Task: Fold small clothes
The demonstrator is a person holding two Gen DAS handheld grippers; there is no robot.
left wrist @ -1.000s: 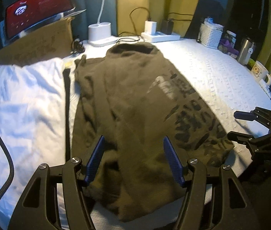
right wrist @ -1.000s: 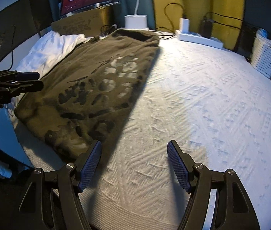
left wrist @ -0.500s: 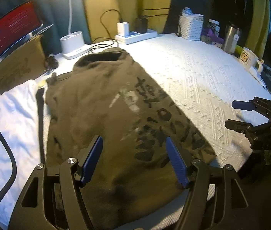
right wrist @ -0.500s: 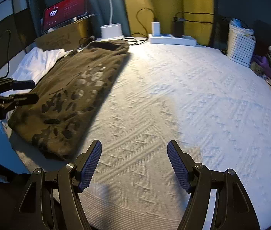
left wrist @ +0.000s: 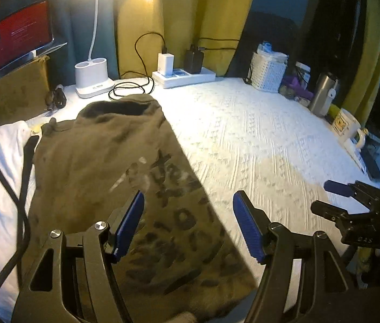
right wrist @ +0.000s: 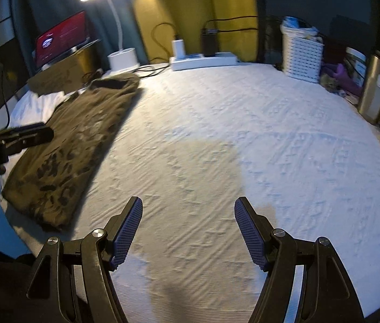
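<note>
Olive shirt [left wrist: 104, 188] bears dark printed lettering, blurred, unreadable

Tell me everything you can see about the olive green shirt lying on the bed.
The olive green shirt is soft knit fabric with a dark, partly faded print on the side facing up. It lies flat, folded lengthwise into a long panel, collar opening toward the lamp base. It rests on the white textured bedspread, its left edge beside a white pillow. Neither gripper touches it.
</note>
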